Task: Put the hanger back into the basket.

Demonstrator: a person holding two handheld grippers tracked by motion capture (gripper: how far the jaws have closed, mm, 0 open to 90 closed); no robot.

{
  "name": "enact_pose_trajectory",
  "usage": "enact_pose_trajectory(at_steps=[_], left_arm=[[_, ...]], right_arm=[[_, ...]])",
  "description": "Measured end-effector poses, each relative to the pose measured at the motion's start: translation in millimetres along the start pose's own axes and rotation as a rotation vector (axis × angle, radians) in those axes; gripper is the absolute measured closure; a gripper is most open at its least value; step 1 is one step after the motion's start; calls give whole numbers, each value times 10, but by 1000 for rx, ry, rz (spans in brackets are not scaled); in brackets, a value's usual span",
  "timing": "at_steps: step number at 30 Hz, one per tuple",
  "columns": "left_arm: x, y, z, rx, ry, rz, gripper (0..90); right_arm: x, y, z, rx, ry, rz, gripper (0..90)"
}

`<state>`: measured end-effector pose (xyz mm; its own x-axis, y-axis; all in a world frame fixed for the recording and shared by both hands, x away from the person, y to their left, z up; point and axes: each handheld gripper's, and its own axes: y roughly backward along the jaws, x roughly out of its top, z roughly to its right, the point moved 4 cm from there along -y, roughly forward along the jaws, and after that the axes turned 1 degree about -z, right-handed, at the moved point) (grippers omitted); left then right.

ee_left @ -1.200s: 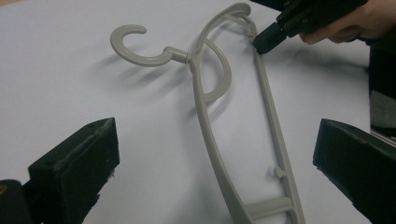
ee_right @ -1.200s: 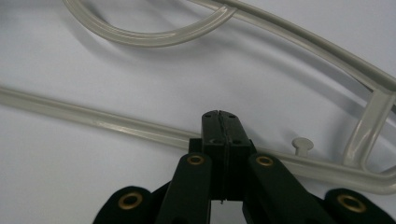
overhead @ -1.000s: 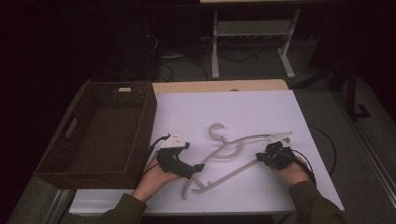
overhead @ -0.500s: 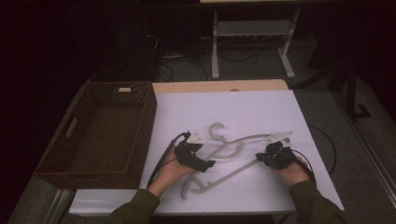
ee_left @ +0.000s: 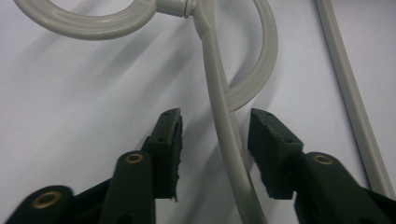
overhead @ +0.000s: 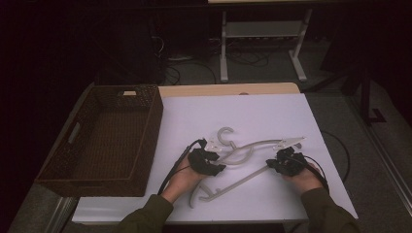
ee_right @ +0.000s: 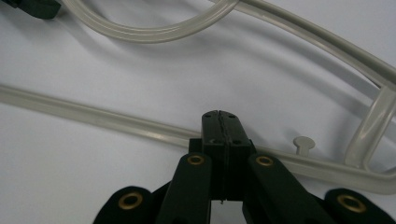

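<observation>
Here the left gripper [ee_left: 215,149] has just been closing, and its jaws now stand partly apart with the sloping arm of the pale grey plastic clothes hanger [ee_left: 224,140] running up between them; the right-hand pad [ee_left: 271,149] looks to be at or almost at the plastic, while a clear gap remains on the other side, so the bite is not yet made. Ahead of those jaws the arm climbs to the swivel collar and the curved hook [ee_left: 93,25], and a second pale loop crosses just behind it. The right gripper [ee_right: 220,122] is clamped fully together, its tips lying on top of the hanger's straight bottom bar [ee_right: 93,114]; whether any plastic is pinched there cannot be told, and it seems to be only pressing the bar down on the white tabletop [overhead: 272,111]. The main risk, as I judge it, is an off-centre squeeze: the smooth, rounded arm could roll or squirt sideways out of the pads. A lift could also drag the overlapping loop along, or twist the hanger against the pinned bar. The dark woven wicker basket [overhead: 104,141] sits off to the left gripper's outer side.
</observation>
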<state>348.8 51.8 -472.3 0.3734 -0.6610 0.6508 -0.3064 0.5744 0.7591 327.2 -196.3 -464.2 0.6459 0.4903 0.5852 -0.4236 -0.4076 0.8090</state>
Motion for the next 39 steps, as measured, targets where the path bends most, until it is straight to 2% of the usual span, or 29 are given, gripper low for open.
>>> enact_pose_trajectory(at_steps=[7,14,19,27,33,38,39], left_arm=[[28,-6,17,5,-10,-10,658],[35,-8,30,-8,0,-10,760],[45,-4,34,-4,13,-16,775],[66,19,26,14,61,-5,794],[70,13,12,22,96,-13,806],[66,16,-10,38,114,-17,813],[63,23,-22,40,109,-20,817]], right_arm=[[-1,2,5,1,4,2,899],[0,1,14,3,11,5,899],[1,8,13,-2,14,6,899],[10,20,15,-5,25,17,899],[21,35,5,2,7,29,899],[37,43,2,5,29,45,898],[40,50,-15,12,18,46,898]])
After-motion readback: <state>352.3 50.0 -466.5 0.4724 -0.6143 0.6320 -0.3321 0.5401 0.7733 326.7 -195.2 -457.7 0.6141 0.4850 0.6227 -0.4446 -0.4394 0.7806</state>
